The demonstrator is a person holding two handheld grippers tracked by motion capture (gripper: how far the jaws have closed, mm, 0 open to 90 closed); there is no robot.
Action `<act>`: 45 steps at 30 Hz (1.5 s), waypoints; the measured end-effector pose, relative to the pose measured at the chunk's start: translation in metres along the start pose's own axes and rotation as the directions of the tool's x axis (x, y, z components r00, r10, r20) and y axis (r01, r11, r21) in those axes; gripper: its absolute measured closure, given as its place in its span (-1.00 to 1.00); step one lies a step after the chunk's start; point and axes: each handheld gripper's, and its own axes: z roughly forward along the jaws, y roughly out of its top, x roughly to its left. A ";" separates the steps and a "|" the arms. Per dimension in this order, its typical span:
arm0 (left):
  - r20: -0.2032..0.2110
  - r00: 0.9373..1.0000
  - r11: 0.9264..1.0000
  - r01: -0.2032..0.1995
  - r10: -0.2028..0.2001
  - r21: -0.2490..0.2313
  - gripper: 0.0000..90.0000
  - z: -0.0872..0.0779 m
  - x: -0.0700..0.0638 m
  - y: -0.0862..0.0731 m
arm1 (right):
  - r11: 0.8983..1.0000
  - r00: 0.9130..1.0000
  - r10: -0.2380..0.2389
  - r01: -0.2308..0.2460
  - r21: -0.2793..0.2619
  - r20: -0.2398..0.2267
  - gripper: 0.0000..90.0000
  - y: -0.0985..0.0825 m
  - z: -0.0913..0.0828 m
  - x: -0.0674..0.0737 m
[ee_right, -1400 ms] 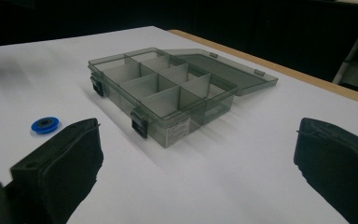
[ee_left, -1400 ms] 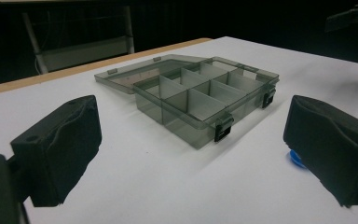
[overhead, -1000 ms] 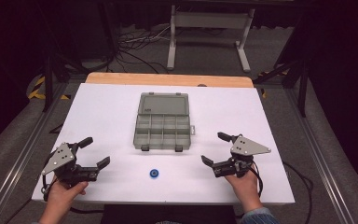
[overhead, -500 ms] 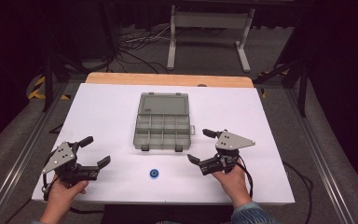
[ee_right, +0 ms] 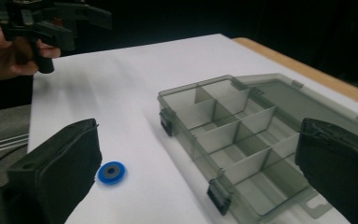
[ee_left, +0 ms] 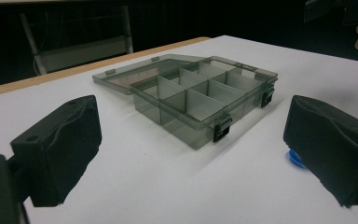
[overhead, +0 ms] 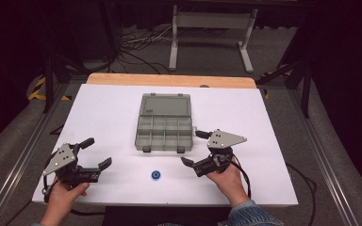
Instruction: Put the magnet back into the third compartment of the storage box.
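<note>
Right gripper view: wide-open, empty padded tool (ee_right: pixel 186 177) frames a blue, seemingly ring-shaped disc (ee_right: pixel 111 172) beside the translucent smoky-plastic compartment box (ee_right: pixel 242 135)

The white table (overhead: pixel 108 113) is brightly and evenly lit from above, while the surroundings at the top and sides of the high view fall into near darkness. Shadows are soft and short: a faint grey one lies under the clear plastic box (ee_left: pixel 200 100) toward the lower right of the left gripper view. The table shows no harsh glare. The high view is slightly soft and grainy. In both gripper views the black fingers (ee_right: pixel 58 163) at the lower corners are out of focus, and the far hand (ee_right: pixel 4 46) at upper left of the right gripper view is blurred.
</note>
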 end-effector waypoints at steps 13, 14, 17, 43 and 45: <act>-0.008 1.000 1.000 -0.001 0.001 -0.004 -0.89 -0.002 0.001 0.000 | 0.975 0.997 -0.035 0.048 0.215 -0.063 -0.83 0.014 0.006 0.005; -0.007 1.000 1.000 -0.002 0.002 -0.004 -0.89 -0.002 0.001 0.000 | 0.971 0.997 -0.037 0.051 0.233 -0.065 -0.83 0.014 0.007 0.005; -0.004 1.000 1.000 -0.004 0.004 0.002 -0.89 -0.001 0.000 0.001 | 0.950 0.996 -0.036 0.060 0.306 -0.082 -0.83 0.016 0.009 0.004; 0.001 1.000 1.000 -0.025 0.025 0.015 -0.89 -0.001 -0.002 0.001 | 0.767 0.985 -0.050 0.143 0.625 -0.164 -0.81 0.033 0.049 0.008; 0.002 1.000 1.000 -0.022 0.022 0.016 -0.89 -0.001 -0.002 0.001 | 0.774 0.984 -0.054 0.148 0.615 -0.169 -0.78 0.033 0.050 0.009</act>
